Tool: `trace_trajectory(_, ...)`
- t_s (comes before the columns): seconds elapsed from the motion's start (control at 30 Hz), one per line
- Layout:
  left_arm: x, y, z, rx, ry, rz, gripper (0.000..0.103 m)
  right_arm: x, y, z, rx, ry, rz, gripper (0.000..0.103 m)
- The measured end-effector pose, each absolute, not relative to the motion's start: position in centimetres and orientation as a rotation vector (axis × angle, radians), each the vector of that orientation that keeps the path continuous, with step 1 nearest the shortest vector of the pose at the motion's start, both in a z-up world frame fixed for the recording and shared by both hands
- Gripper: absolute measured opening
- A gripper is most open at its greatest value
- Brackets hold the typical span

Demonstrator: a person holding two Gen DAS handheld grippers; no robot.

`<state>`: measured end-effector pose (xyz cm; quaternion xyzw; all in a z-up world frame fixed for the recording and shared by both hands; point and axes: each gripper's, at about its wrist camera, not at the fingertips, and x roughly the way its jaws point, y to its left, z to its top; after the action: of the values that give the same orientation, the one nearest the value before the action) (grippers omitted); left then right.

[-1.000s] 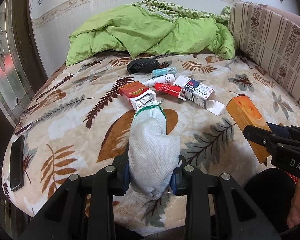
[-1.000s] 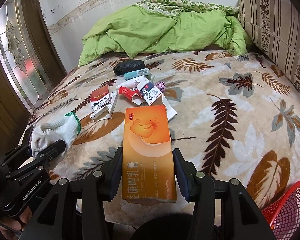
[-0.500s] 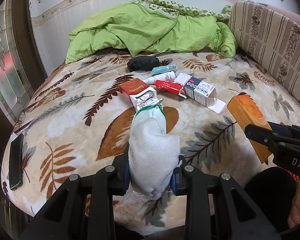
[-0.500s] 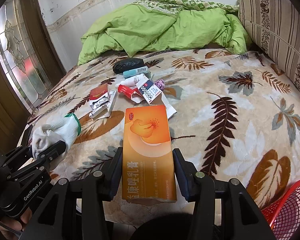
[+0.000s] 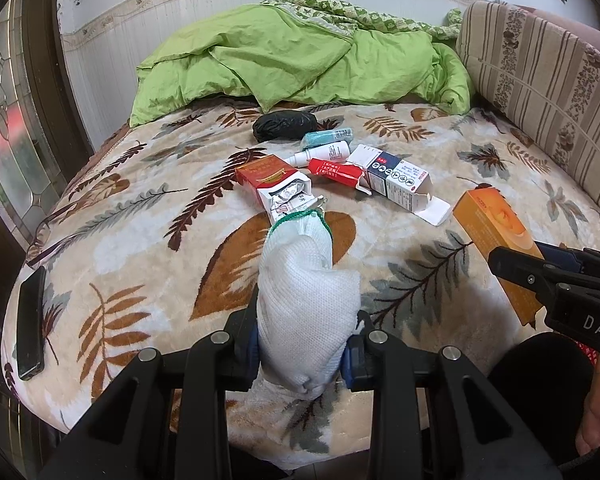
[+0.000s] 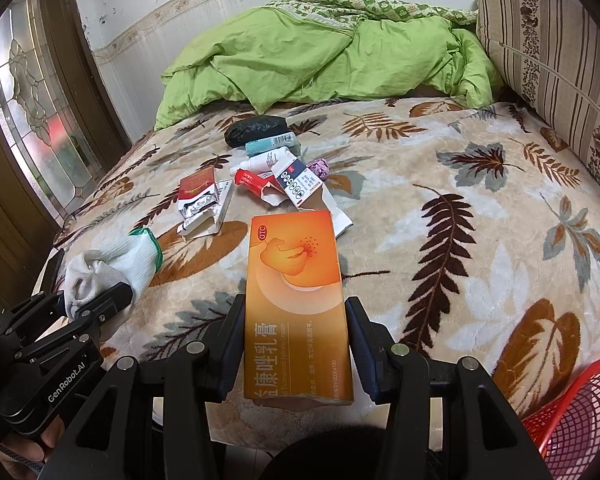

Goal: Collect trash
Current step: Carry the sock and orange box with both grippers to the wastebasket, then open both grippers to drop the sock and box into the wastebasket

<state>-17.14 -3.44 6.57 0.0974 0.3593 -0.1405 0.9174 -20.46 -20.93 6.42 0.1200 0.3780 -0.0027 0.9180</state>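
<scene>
My left gripper (image 5: 302, 334) is shut on a white knit glove (image 5: 304, 292) with a green cuff, held above the bed's near edge; the glove also shows in the right wrist view (image 6: 112, 268). My right gripper (image 6: 296, 338) is shut on an orange medicine box (image 6: 294, 296), which also shows in the left wrist view (image 5: 496, 232). More trash lies mid-bed: a red cigarette pack (image 5: 266, 172), a red tube (image 5: 334, 170), a white and blue carton (image 5: 398, 184), a white bottle (image 5: 328, 152), a teal box (image 5: 326, 138) and a black bag (image 5: 284, 124).
A red mesh basket (image 6: 572, 412) stands beside the bed at lower right. A black phone (image 5: 30, 322) lies at the bed's left edge. A green quilt (image 5: 300, 56) is piled at the back, a striped cushion (image 5: 540, 80) on the right.
Both views have shifted slightly, so the bed's contents sit a little higher in frame. Both grippers keep hold of their items.
</scene>
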Motion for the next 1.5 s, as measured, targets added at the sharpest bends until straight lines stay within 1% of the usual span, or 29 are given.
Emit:
trace_trajectory(0.73, -17.3, -3.7, 6.4, 0.196, 0.742, -0.299, 0.029, -20.4, -20.9, 6.5, 0.249, 0.778, -0.005, 0.051)
trace_trajectory(0.97, -18.2, -4.9, 7.4, 0.181, 0.722, -0.381, 0.029, -22.0, -22.2, 8.2, 0.269, 0.758, -0.009, 0.051)
trace_trajectory(1.27, -19.9, -9.9, 10.1, 0.215, 0.709, -0.569, 0.029, -27.6, -27.6, 9.7, 0.439, 0.761, -0.084, 0.051)
trace_trajectory(1.5, -24.4, -18.5, 11.8, 0.315, 0.726, -0.895, 0.029, -35.2, -34.8, 11.0, 0.558, 0.702, -0.296, 0.051)
